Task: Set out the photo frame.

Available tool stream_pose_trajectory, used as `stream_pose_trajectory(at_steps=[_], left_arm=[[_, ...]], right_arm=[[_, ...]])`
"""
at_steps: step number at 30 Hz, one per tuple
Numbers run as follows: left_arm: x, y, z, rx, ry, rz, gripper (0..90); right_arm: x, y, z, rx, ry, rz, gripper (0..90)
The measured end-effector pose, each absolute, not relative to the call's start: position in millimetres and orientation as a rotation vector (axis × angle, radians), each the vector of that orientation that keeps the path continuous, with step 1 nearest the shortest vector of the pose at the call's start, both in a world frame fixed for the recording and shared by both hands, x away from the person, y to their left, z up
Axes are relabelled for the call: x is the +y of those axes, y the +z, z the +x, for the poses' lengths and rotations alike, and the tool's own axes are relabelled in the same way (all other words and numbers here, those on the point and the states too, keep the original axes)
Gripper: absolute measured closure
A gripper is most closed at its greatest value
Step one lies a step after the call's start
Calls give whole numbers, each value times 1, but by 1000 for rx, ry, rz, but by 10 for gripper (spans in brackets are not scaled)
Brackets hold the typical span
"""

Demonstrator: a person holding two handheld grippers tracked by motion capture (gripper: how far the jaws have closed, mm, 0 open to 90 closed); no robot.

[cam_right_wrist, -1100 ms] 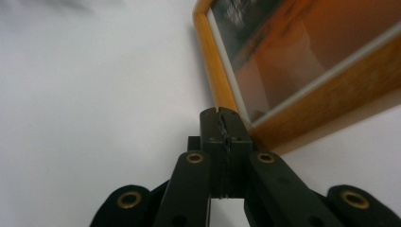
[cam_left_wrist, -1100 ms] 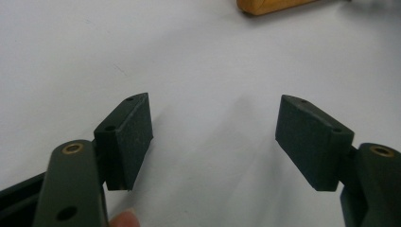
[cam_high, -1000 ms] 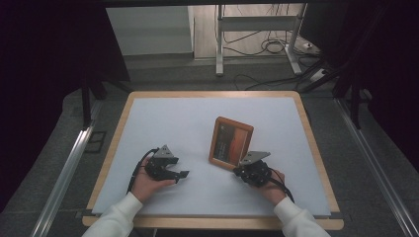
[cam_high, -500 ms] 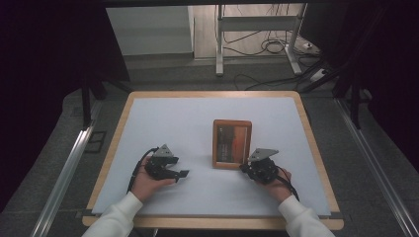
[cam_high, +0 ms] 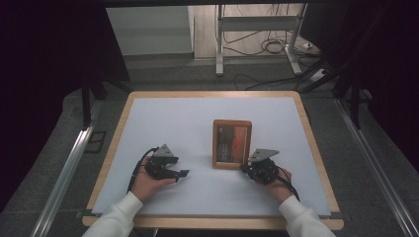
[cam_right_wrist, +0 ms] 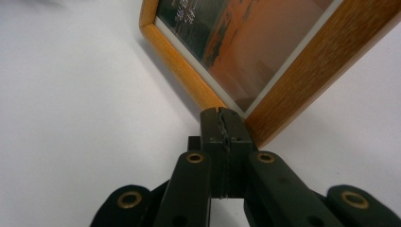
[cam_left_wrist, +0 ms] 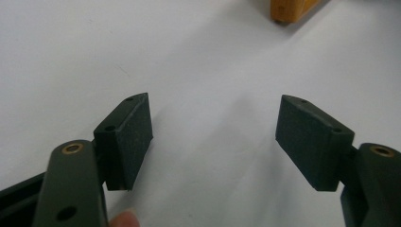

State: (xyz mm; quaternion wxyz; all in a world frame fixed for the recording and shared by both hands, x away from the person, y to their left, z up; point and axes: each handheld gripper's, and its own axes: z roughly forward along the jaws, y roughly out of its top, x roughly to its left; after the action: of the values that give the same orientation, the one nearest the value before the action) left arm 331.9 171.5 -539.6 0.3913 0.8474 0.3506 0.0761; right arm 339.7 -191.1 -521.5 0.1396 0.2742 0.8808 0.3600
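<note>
High view: a wooden frame [cam_high: 231,143] lies flat on the white table [cam_high: 163,118], just right of centre. The right gripper [cam_high: 260,169] sits at the frame's 5 o'clock corner, tip against it. The left gripper [cam_high: 165,168] rests on the table at the frame's 8 o'clock, well apart from it.

Left gripper view: the jaws stand wide open over bare table with nothing between them; a corner of the frame [cam_left_wrist: 288,9] shows at 1 o'clock.

Right gripper view: the jaws are pressed together, pad to pad, with nothing between them. Their tip touches the near corner of the frame [cam_right_wrist: 302,71].
</note>
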Motion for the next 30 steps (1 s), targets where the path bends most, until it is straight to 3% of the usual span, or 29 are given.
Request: stream_pose_trajectory(at_steps=[13, 20, 22, 24, 26, 30], left_arm=[[174, -535, 326, 866, 224, 2151, 276], [174, -535, 326, 872, 229, 2152, 276], [174, -536, 326, 874, 229, 2152, 276], [175, -536, 326, 875, 230, 2153, 275], [174, -536, 326, 873, 233, 2157, 276], [173, -537, 326, 875, 235, 2164, 275]], right_arm=[[-196, -512, 328, 2495, 1071, 784, 894], [-222, -503, 316, 2436, 1136, 835, 855], [-235, -503, 314, 2421, 1164, 873, 768], [-247, -505, 311, 2399, 1173, 917, 580], [-259, -506, 309, 2365, 1163, 960, 479], [-280, -509, 306, 2302, 1153, 1052, 355]])
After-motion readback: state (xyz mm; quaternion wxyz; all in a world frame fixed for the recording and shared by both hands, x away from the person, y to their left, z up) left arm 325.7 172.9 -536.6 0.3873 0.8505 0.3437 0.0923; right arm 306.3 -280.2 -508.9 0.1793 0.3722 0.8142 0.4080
